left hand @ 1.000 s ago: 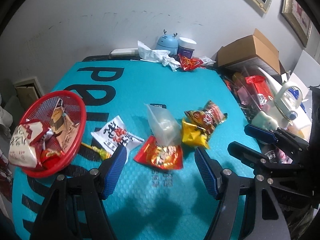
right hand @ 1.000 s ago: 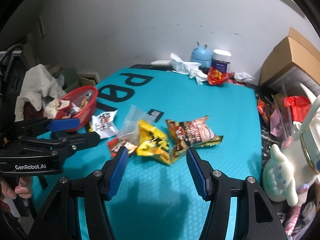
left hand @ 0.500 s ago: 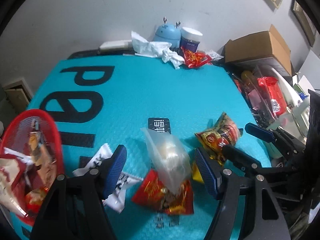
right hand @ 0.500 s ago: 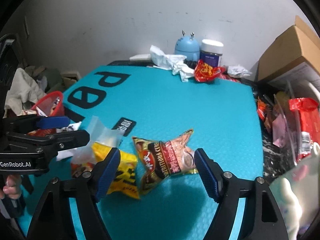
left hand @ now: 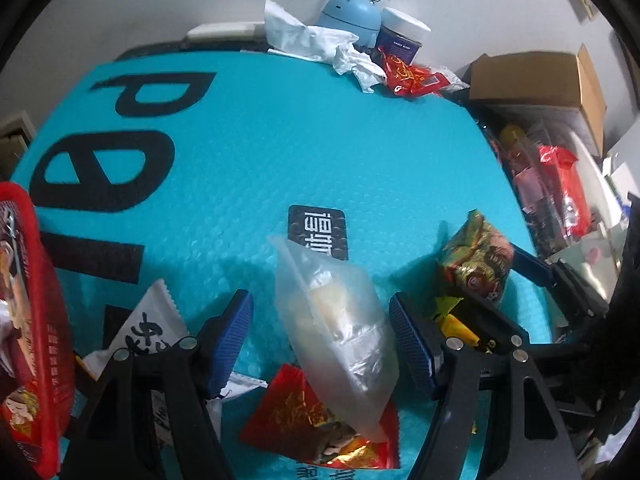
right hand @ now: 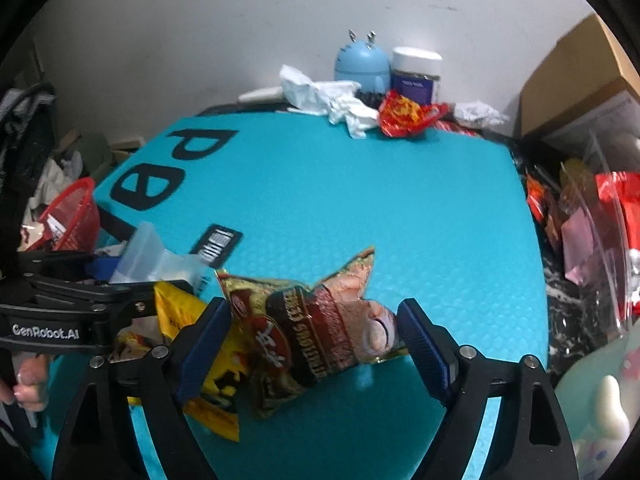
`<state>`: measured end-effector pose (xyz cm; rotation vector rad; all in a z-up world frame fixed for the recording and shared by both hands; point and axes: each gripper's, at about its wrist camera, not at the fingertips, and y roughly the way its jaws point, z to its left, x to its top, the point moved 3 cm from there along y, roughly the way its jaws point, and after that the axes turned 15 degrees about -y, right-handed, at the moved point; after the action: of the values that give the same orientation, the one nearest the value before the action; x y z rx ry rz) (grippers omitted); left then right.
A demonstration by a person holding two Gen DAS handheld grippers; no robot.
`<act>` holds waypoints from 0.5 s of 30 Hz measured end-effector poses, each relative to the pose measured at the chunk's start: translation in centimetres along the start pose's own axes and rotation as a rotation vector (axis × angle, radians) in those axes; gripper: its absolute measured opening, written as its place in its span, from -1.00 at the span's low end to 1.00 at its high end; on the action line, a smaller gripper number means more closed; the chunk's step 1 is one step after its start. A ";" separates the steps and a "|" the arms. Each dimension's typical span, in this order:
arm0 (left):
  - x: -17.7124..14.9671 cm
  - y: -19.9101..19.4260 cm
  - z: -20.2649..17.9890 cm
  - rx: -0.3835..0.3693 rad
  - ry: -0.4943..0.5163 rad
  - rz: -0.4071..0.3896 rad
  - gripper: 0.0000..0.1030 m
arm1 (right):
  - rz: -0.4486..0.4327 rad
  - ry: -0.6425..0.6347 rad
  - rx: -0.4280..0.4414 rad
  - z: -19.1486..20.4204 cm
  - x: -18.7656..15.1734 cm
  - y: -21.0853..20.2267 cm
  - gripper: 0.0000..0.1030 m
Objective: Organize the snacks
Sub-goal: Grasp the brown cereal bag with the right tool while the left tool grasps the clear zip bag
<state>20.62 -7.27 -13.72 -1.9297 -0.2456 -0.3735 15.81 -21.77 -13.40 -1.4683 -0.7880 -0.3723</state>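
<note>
Snack packets lie in a heap on the teal mat (left hand: 280,152). My left gripper (left hand: 322,340) hangs low over them, jaws open. A clear plastic bag (left hand: 336,320) with pale pieces stands between its pads, and neither pad presses on it. Under the bag lies a red packet (left hand: 320,428), with a white packet (left hand: 152,324) to the left. My right gripper (right hand: 312,344) is opening its jaws around a brown-red snack bag (right hand: 320,332), which lies loose on a yellow packet (right hand: 188,316). A red mesh basket (left hand: 44,320) holding packets stands at the far left.
Along the back wall are a blue round gadget (left hand: 352,16), a white-lidded jar (left hand: 404,36), crumpled tissue (left hand: 320,40) and a red wrapper (left hand: 408,76). A cardboard box (left hand: 536,80) and piled packets (left hand: 560,184) crowd the right edge. A hand (right hand: 28,376) holds the left gripper.
Both grippers have come forward and down onto the heap. The clear bag now stands between the left fingers. The right jaws have widened around the brown-red bag.
</note>
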 end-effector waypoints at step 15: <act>-2.4 -0.8 -0.2 0.015 0.094 -0.032 0.11 | 0.030 -0.058 -0.034 1.4 -1.4 -0.6 0.20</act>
<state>18.10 -7.11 -13.84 -1.8897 -0.2174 -0.4817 14.10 -20.81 -14.02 -1.5269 -0.8087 -0.3226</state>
